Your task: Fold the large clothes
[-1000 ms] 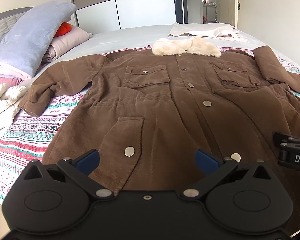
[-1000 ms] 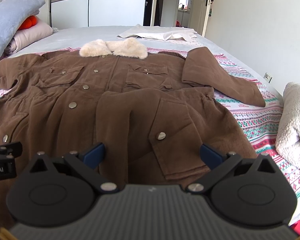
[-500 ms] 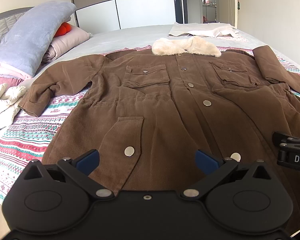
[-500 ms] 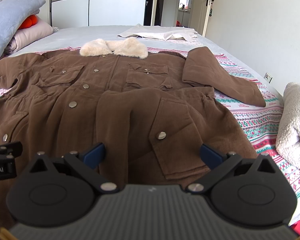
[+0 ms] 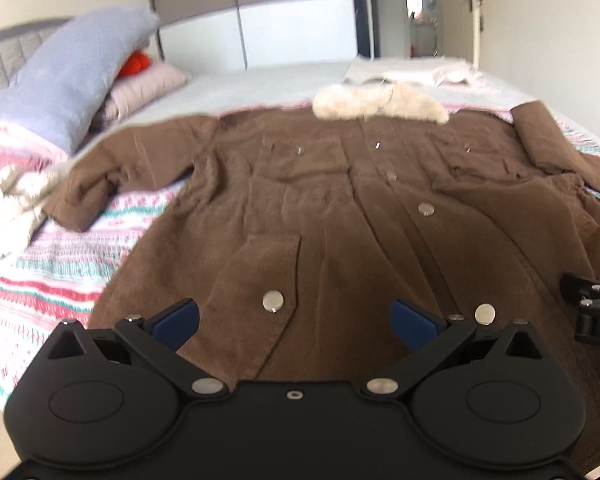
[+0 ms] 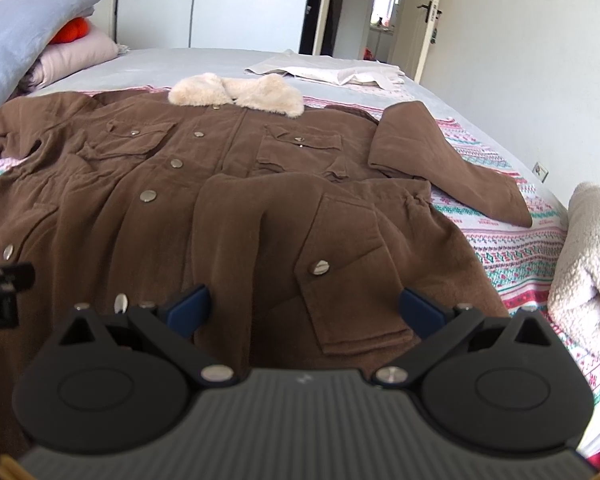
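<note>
Here brown coat (image 6: 228, 184) flat, buttoned, cream fur collar (image 6: 236, 94); both tools spread.

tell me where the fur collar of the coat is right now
The cream fur collar sits at the far end of the brown coat, centre of both wrist views, just before the folded white cloth on the grey sheet.
</note>
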### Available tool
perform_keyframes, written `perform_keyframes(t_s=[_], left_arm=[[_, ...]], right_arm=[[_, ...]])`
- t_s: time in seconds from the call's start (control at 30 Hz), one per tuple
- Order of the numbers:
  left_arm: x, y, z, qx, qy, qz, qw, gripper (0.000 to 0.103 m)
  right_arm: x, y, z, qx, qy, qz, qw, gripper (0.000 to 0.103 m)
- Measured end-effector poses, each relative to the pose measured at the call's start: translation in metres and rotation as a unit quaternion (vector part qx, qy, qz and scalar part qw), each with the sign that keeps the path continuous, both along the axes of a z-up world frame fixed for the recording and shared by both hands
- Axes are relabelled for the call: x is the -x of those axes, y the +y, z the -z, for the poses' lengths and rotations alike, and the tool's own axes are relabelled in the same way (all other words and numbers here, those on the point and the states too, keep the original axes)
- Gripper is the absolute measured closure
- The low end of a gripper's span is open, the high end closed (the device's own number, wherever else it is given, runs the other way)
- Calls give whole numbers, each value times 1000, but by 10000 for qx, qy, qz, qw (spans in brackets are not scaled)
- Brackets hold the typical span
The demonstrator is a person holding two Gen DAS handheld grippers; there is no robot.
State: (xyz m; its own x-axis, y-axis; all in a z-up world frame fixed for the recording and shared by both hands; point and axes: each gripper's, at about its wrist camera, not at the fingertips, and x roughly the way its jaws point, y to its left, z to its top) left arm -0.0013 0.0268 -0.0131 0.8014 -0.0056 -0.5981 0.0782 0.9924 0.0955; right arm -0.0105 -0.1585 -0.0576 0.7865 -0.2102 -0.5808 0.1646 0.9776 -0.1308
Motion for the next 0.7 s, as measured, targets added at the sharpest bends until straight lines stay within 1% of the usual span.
perform_keyframes(t_s=[0.13,0.2,0.27,0.33,0.4,0.43,0.47,0.5,0.6,0.67,0.7], left_arm=[[8,15,-7,140,-301,420,9986,0],[11,29,-13,310,-399,446,9977,0],[12,46,-18,444,-350,377,9977,0],[13,66,-21,521,-178,363,9978,0],[13,87,-22,502,77,384,9980,0],[14,99,-21,586,139,360,9975,0],[16,112,-21,747,186,325,9965,0],[15,129,-19,1006,321,291,9940,0],[15,163,-12,1655,749,183,9832,0],[15,180,-6,1872,986,130,9773,0],[16,185,-1,1960,1108,152,9742,0]], right_arm=[[10,-11,-1,-144,-51,-257,9996,0],[16,-20,-1,-328,18,-419,9986,0],[26,-33,-5,-522,56,-445,9976,0],[39,-48,-9,-729,2,-418,9965,0],[51,-66,-12,-930,23,-409,9948,0],[57,-76,-12,-1020,50,-419,9939,0],[62,-84,-12,-1090,66,-418,9931,0],[66,-93,-12,-1139,109,-391,9927,0],[75,-115,-6,-1231,425,-230,9912,0],[83,-129,0,-1539,617,-263,9858,0],[87,-137,4,-1787,663,-319,9812,0]])
